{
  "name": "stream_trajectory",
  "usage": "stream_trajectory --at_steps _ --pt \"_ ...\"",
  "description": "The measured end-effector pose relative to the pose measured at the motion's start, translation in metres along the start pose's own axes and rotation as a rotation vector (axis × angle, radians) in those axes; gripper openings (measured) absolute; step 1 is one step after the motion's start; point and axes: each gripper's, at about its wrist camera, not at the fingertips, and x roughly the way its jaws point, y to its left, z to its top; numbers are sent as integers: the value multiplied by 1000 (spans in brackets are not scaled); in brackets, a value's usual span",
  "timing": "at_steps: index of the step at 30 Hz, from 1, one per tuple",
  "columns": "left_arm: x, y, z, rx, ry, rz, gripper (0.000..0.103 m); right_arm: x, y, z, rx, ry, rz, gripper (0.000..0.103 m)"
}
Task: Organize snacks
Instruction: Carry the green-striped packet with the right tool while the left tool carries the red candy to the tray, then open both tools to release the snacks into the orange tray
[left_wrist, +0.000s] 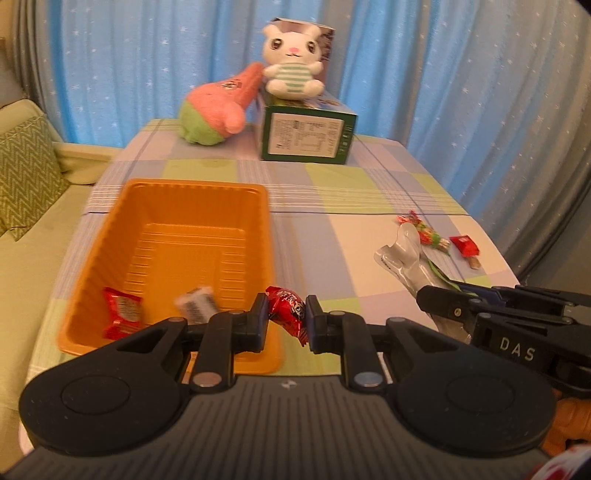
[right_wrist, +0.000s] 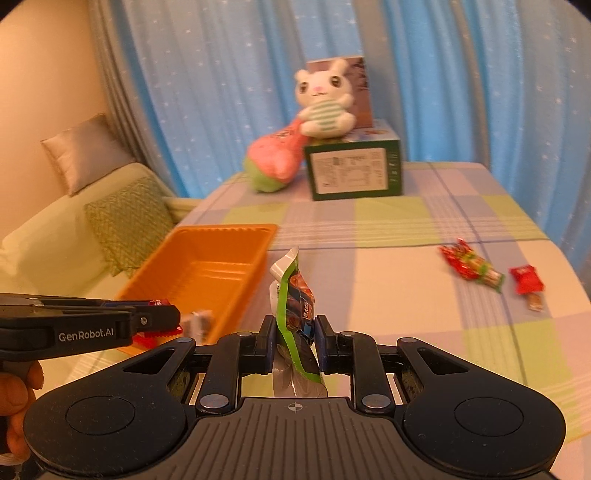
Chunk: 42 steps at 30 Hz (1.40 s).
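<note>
My left gripper (left_wrist: 287, 314) is shut on a red wrapped snack (left_wrist: 286, 309), held just right of the orange tray's (left_wrist: 184, 192) near corner. The tray holds a red packet (left_wrist: 123, 312) and a blurred white snack (left_wrist: 195, 303). My right gripper (right_wrist: 295, 339) is shut on a green and silver snack pouch (right_wrist: 293, 295), held upright above the table to the right of the tray (right_wrist: 221, 236). The pouch (left_wrist: 406, 254) and right gripper also show in the left wrist view. Two more snacks lie at the right: a red-green candy (right_wrist: 471, 266) and a red bar (right_wrist: 526, 282).
A green box (left_wrist: 308, 134) with a white bunny plush (left_wrist: 291, 62) on it and a pink-green plush (left_wrist: 214, 110) stand at the table's far end. A green sofa with cushions (right_wrist: 125, 221) is at the left. Blue curtains hang behind.
</note>
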Motion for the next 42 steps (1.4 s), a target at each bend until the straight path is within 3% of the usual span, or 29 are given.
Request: stream_trajectory --at_steps 15,22,27,42 --pt "14 97 12 -51 30 97 18 69 62 19 -61 61 114 22" --pt "36 110 13 -50 49 69 19 96 68 21 -65 89 128 22" --pt "51 114 12 -55 68 76 29 107 66 21 -57 101 121 22" --pt "35 129 7 -72 51 117 29 126 77 25 -43 118 143 22"
